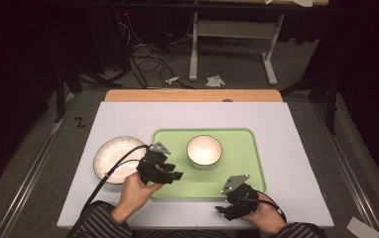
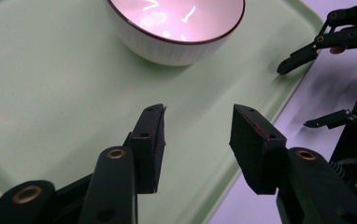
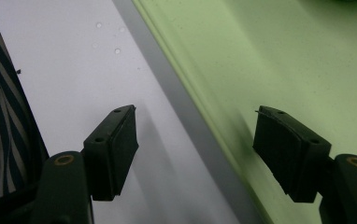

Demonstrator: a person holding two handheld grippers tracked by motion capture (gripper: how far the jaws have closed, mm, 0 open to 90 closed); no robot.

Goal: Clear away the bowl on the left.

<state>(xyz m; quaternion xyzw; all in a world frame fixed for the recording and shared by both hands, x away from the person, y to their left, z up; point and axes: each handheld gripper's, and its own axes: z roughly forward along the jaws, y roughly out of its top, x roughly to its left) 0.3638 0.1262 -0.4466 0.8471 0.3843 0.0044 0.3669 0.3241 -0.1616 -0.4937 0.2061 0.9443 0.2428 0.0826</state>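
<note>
So the left gripper (image 1: 173, 175) is hanging over the near-left part of the pale green plastic tray (image 1: 237, 171), jaws spread with nothing between them, and it's pointed at the small white ribbed bowl with the dark rim (image 1: 204, 151) sitting upright around the middle of that tray. In the left gripper view the bowl (image 2: 176, 28) is ahead of the fingertips with bare tray in between, so no contact yet. Looks to me like the reach-in step, lining up for a grab on the bowl. The right gripper (image 1: 222, 210) is parked at the near edge of the white table (image 1: 296, 148), jaws also wide and empty; in the right gripper view they straddle the tray rim (image 3: 190, 98), one jaw over the table and one over the green. Off to the left, a shallow white plate with a dark rim (image 1: 109, 153) sits on the table just beside the tray, partly hidden by the left gripper, so I can't say if anything's on it. Next move probably needs the left jaws to come forward and drop so one goes inside the bowl's wall and one outside, then close. Rim's thin and glossy, could slip.
</note>
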